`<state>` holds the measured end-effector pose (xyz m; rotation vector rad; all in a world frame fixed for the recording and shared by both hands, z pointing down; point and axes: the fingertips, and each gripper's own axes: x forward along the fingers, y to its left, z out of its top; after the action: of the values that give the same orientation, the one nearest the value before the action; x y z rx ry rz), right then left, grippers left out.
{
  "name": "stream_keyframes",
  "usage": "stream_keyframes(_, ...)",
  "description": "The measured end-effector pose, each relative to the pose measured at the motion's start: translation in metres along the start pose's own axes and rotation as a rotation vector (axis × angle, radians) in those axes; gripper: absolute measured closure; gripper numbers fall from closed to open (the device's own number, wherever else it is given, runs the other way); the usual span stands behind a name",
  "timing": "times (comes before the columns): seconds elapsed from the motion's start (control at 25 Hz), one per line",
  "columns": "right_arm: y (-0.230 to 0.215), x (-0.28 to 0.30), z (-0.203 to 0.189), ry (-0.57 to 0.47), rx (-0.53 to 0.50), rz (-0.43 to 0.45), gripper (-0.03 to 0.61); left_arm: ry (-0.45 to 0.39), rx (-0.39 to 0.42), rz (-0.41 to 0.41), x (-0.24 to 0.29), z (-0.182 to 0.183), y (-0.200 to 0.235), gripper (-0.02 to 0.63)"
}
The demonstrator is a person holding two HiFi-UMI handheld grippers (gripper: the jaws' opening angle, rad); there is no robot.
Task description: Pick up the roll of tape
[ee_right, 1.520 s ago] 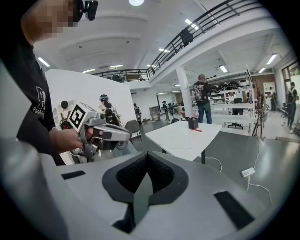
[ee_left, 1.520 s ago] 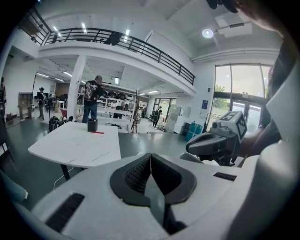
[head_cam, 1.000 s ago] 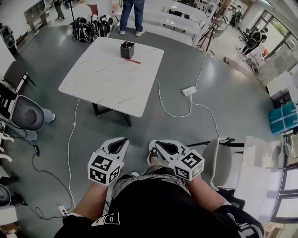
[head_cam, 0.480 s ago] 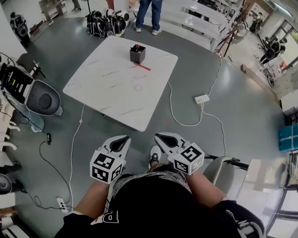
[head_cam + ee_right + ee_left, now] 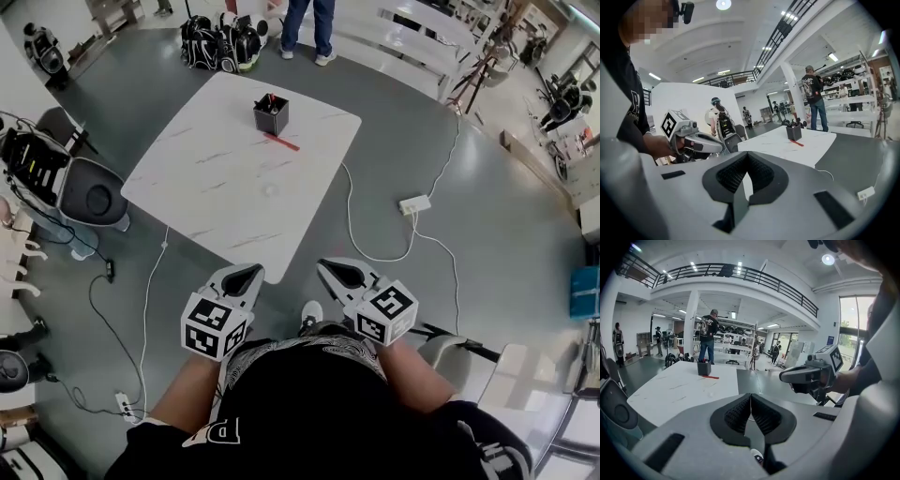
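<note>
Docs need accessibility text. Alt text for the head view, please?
Seen from above, a person in a black shirt holds the shut left claw and shut right claw short of a white marble-patterned table. On it are a black square pen holder, a red strip and a small pale ring, probably the tape roll.

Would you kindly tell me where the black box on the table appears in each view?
Head view: the box sits upper centre, near the far edge of the table.
Left gripper view: the box is left of centre, at the table's far end.
Right gripper view: the box is right of centre.
Shared landmark: the red stick lying beside the box.
</note>
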<state>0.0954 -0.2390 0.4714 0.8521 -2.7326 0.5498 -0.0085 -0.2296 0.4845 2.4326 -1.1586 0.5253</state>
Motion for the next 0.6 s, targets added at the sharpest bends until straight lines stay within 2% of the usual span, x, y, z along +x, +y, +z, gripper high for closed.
stream_keyframes(0.32,-0.05,0.002,0.002,0.004,0.006,0.025,0.574,0.021,0.014,0.066,0.044,0.014,0.018,0.594)
stream_keyframes(0.6,-0.066,0.018,0.003,0.019,0.011,0.06,0.574,0.038,0.022,0.099,0.055,0.021,0.032,0.594)
